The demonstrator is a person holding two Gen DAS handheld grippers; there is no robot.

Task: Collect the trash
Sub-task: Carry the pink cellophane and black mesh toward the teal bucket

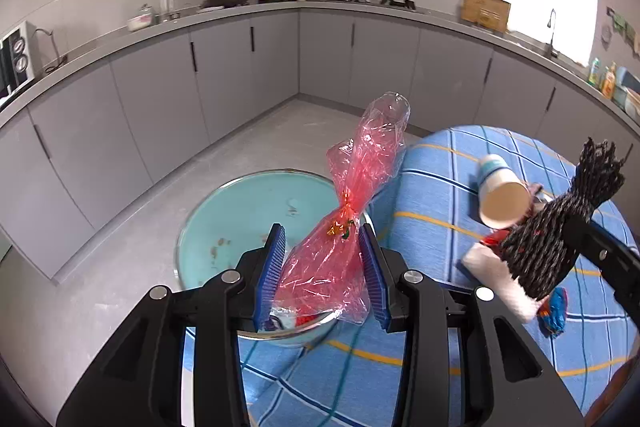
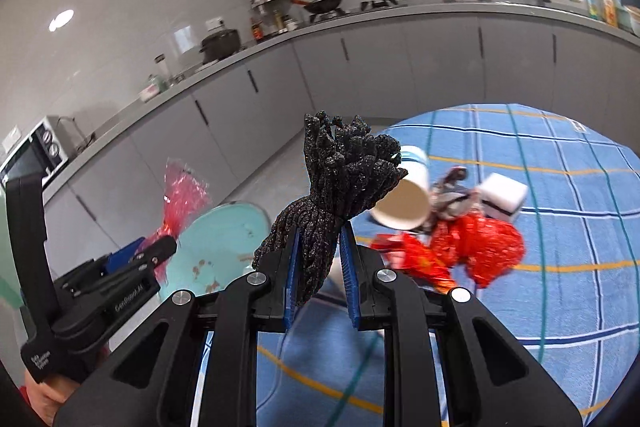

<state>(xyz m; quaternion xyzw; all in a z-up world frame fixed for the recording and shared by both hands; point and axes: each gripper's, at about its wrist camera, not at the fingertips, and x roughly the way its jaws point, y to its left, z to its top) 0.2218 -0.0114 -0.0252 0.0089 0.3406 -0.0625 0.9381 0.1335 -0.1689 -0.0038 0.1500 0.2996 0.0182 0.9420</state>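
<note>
Item one: our left gripper (image 1: pixel 324 255), its blue ribbed pads pressed on either side of a red cellophane wrapper (image 1: pixel 352 211) pinched at a twisted waist, the wrapper's upper end standing free above the jaws; we hold it over the near rim of the teal basin (image 1: pixel 240 211), which sits off the left edge of the blue checked tablecloth (image 1: pixel 440 187). Item two: our right gripper (image 2: pixel 320 267), jaws drawn narrow and clamped on a dark speckled yarn bundle (image 2: pixel 340 187), whose frayed top fans out above the pads; it is raised above the cloth, to the right of the basin. Item three, lying on the cloth beyond the yarn: a paper cup (image 2: pixel 404 203) on its side with the mouth toward us, a white foam block (image 2: pixel 504 195) just right of it, a crumpled grey-and-red scrap between the two, and a crumpled red plastic bag (image 2: pixel 480 247) nearer us. Item four: a small blue-and-red wrapper (image 1: pixel 554 311) on the cloth, seen from the left wrist only. The basin holds brown specks on its floor. Grey cabinets (image 1: pixel 248 67) behind the basin
</note>
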